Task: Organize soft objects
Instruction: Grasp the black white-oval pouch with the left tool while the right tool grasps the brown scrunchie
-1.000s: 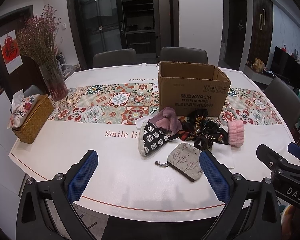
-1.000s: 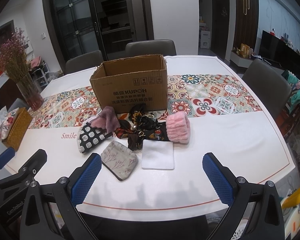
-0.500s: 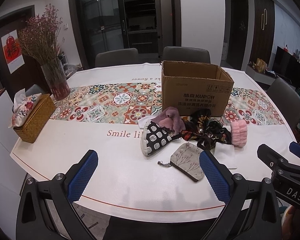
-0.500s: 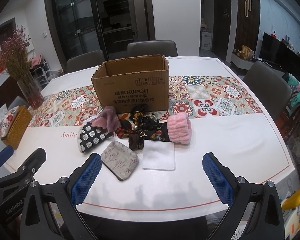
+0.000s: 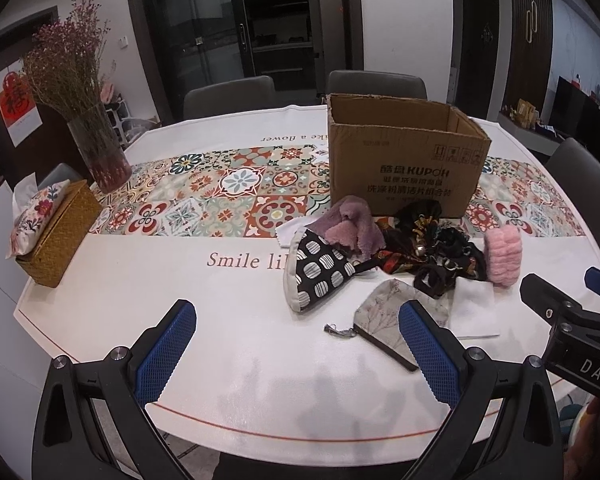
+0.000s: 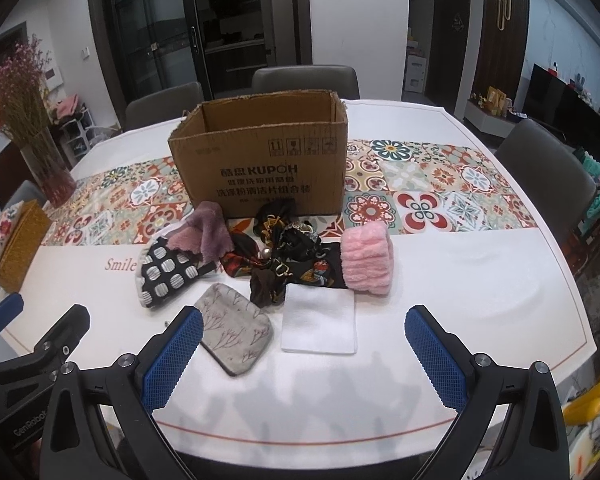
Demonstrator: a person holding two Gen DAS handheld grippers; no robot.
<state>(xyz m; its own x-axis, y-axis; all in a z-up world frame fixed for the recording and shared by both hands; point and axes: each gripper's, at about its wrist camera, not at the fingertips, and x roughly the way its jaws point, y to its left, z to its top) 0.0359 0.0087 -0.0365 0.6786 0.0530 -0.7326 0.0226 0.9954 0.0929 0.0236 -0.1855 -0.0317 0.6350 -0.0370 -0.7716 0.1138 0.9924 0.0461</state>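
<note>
Right gripper (image 6: 304, 344) and left gripper (image 5: 296, 340): both spread wide, empty, low in frame at the table's near edge. Nearest, centre frame: flat grey zip pouch (image 6: 233, 332), folded white cloth (image 6: 320, 322); behind, dotted pouch (image 6: 168, 274), mauve fleece (image 6: 206, 236), glossy dark scarves (image 6: 284, 256), ribbed pink plush band (image 6: 366, 260). Farthest: open cardboard box (image 6: 260, 164), likely destination; pinch flat pieces by an edge.

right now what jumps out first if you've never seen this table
The open cardboard box on the patterned runner, with a heap of soft things before it: pink fluffy roll, dark scarves, spotted pouch. Nearest lie a grey pouch and white cloth.
</note>
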